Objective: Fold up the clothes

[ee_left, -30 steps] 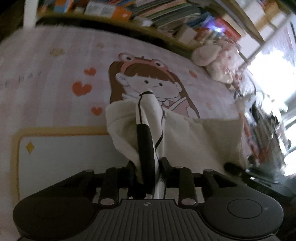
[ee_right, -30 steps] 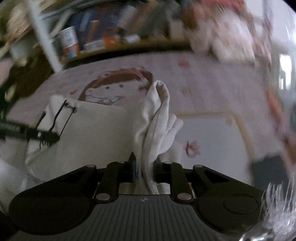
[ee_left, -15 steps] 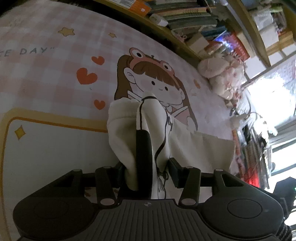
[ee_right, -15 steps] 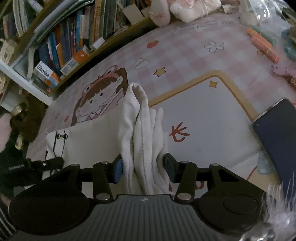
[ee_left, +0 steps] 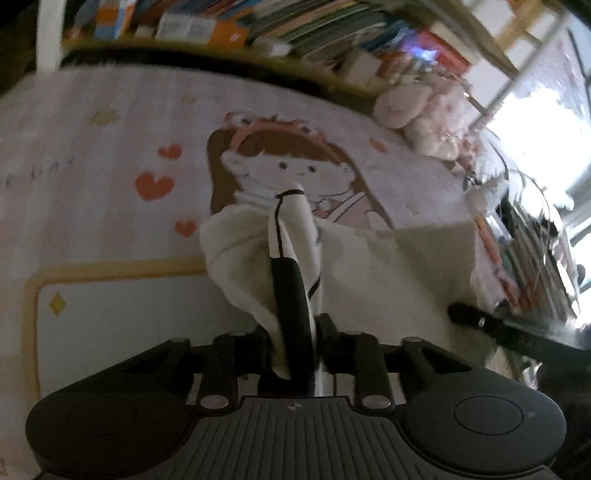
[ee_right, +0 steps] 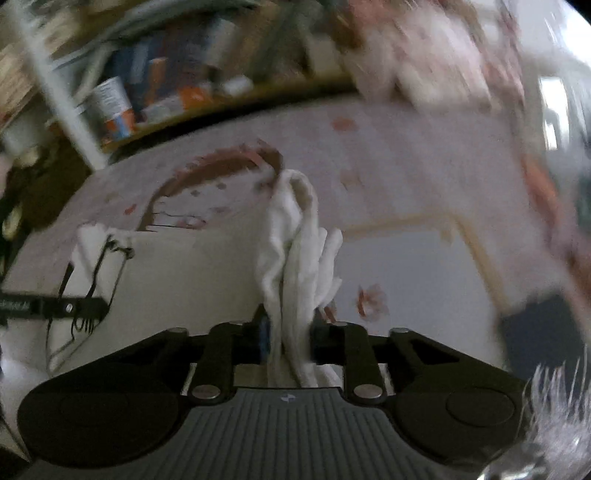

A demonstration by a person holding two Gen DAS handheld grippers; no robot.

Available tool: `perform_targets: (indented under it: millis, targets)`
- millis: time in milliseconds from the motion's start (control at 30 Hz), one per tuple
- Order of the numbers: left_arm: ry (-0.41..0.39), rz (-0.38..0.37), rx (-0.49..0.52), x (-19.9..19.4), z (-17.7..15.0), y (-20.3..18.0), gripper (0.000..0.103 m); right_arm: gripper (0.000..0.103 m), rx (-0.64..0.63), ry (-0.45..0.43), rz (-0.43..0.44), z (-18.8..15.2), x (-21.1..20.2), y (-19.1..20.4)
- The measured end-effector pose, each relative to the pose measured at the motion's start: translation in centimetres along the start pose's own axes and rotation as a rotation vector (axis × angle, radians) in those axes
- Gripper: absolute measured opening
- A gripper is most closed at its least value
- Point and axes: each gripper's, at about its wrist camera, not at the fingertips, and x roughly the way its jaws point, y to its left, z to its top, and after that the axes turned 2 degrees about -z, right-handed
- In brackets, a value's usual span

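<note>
A cream-white garment with black trim [ee_left: 388,273] hangs stretched between the two grippers above a pink cartoon-print mat [ee_left: 110,155]. My left gripper [ee_left: 293,332] is shut on one bunched corner with a black band. My right gripper [ee_right: 291,332] is shut on the other bunched white edge [ee_right: 295,251]. In the left wrist view the right gripper's finger [ee_left: 480,321] shows at the cloth's far side. In the right wrist view the left gripper's finger [ee_right: 55,306] pinches the corner with black drawstrings [ee_right: 96,266]. Both views are motion-blurred.
A bookshelf [ee_left: 258,26] lines the mat's far edge, with plush toys [ee_left: 417,110] at its right end. A dark flat device [ee_right: 539,332] lies on the mat at the right. Books and a bright window [ee_left: 535,140] lie to the right.
Both grippers have swung with the garment still held; the views tilted back toward the shelf and blurred. Both jaws look closer together on the cloth than half a second ago.
</note>
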Motion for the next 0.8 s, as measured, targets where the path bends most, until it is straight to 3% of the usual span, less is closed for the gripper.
perform_targets:
  millis: [67,200,267,333,400,567,800]
  targets:
    - [0.016,-0.017,-0.045,0.2,0.3,0.7,0.043,0.040,0.107,0.026,0.019,0.1,0.2,-1.7]
    - [0.021,-0.031,-0.067,0.6,0.3,0.8,0.045,0.041,0.155,0.041,0.050,0.2,0.5,-2.5]
    - [0.024,-0.038,-0.078,0.8,0.3,0.8,0.041,0.038,0.178,0.049,0.066,0.3,0.6,-2.8]
    - [0.026,-0.044,-0.089,1.0,0.4,0.9,0.039,0.027,0.177,0.055,0.084,0.3,0.9,-2.7]
    - [0.029,-0.043,-0.089,1.1,0.3,0.9,0.031,0.023,0.199,0.058,0.108,0.3,1.2,-2.8]
    - [-0.002,-0.063,-0.092,0.6,0.2,0.7,0.017,0.017,0.192,0.037,0.113,0.3,0.7,-2.5]
    - [-0.043,-0.091,-0.095,-0.7,0.3,0.2,0.015,0.016,0.136,0.004,0.114,1.2,-0.5,-1.6]
